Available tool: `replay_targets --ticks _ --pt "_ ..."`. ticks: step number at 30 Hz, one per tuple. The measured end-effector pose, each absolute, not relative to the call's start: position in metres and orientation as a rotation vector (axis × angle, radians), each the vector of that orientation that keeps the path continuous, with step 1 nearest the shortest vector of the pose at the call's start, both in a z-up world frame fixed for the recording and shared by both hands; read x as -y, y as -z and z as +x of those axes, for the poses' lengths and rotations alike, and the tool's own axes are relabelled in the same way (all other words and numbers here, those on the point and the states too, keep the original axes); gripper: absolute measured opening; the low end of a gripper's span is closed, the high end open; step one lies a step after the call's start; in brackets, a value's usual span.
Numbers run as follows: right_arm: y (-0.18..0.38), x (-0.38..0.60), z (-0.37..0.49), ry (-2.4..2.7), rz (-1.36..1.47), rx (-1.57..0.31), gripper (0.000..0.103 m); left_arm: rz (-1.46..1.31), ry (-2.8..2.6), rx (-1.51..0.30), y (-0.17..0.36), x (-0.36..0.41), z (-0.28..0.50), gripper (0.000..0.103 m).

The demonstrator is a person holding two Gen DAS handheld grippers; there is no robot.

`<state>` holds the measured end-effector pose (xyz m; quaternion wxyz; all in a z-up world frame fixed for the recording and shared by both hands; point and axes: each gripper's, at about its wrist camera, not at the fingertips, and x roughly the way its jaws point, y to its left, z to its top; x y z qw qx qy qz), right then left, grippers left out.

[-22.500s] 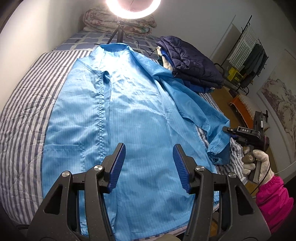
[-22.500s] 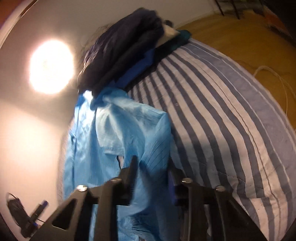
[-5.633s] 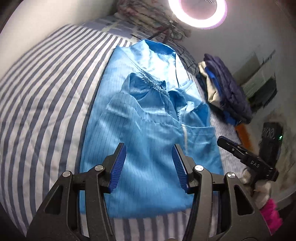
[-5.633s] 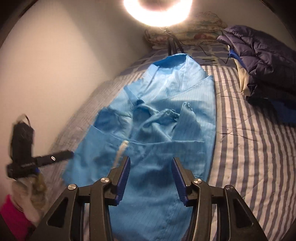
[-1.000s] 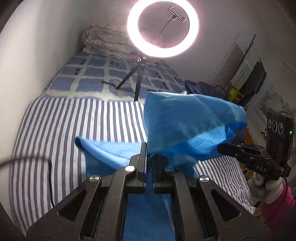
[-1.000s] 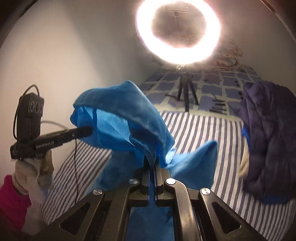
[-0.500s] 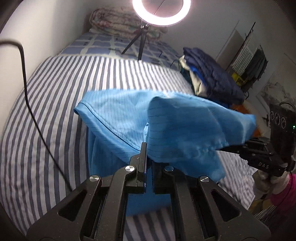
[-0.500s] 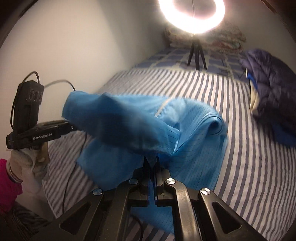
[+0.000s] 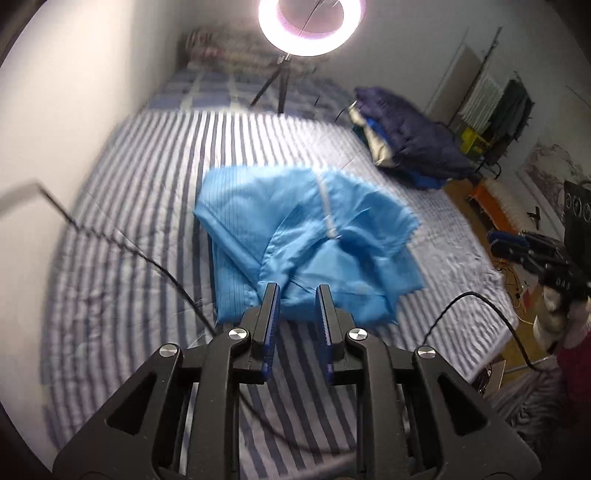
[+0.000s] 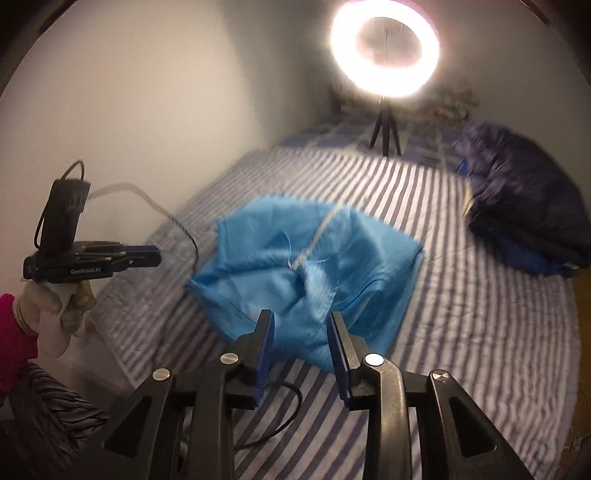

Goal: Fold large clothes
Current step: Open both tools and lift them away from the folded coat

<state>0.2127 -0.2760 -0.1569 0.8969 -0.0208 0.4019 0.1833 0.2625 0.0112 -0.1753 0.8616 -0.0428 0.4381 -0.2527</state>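
Note:
The blue garment (image 9: pixel 306 240) lies in a loose, rumpled fold on the striped bed (image 9: pixel 147 206), a pale zipper strip running across its top. My left gripper (image 9: pixel 297 295) hovers over its near edge. Its jaws are opening, and the pads press on no cloth. From the right wrist view the same blue garment (image 10: pixel 306 273) lies just beyond my right gripper (image 10: pixel 300 321), whose jaws are opening too, with nothing pinched. The left gripper (image 10: pixel 147 254) shows at the left in a gloved hand (image 10: pixel 55 306). At the right edge of the left wrist view the right gripper (image 9: pixel 532 247) is blurred.
A lit ring light (image 9: pixel 312 26) on a tripod stands at the head of the bed. A pile of dark jackets (image 9: pixel 410 144) sits at the bed's right side. Black cables (image 9: pixel 155 262) trail over the sheet. A wall runs along the left, with wooden floor and a clothes rack at right.
Both grippers were shut on the garment and held it in the air. Now their jaws have parted, the garment has dropped folded onto the bed, and both grippers have drawn back.

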Motion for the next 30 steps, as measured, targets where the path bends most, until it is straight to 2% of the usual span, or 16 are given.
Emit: replay_targets --ticks 8,10,12,18,23,29,30 --pt "0.056 0.283 0.127 -0.408 -0.066 -0.659 0.033 -0.145 0.554 -0.743 0.059 -0.042 0.178 0.019" --pt "0.029 0.284 0.106 -0.412 -0.076 -0.610 0.033 -0.145 0.550 -0.690 0.027 -0.051 0.164 0.025" --pt "0.009 0.285 0.093 -0.414 -0.081 -0.564 0.033 -0.148 0.552 -0.639 -0.002 -0.057 0.152 0.040" --pt "-0.043 0.297 0.071 -0.392 -0.071 -0.450 0.035 -0.190 0.563 -0.563 -0.055 -0.073 0.139 0.041" --pt "-0.064 0.312 0.079 -0.354 -0.040 -0.436 0.038 -0.247 0.553 -0.594 -0.071 -0.086 0.155 0.041" --pt "-0.115 0.324 0.080 -0.323 -0.079 -0.387 0.039 -0.191 0.528 -0.563 -0.125 -0.097 0.156 0.041" --pt "-0.119 0.326 0.081 -0.325 -0.070 -0.380 0.041 -0.194 0.533 -0.555 -0.132 -0.099 0.156 0.043"
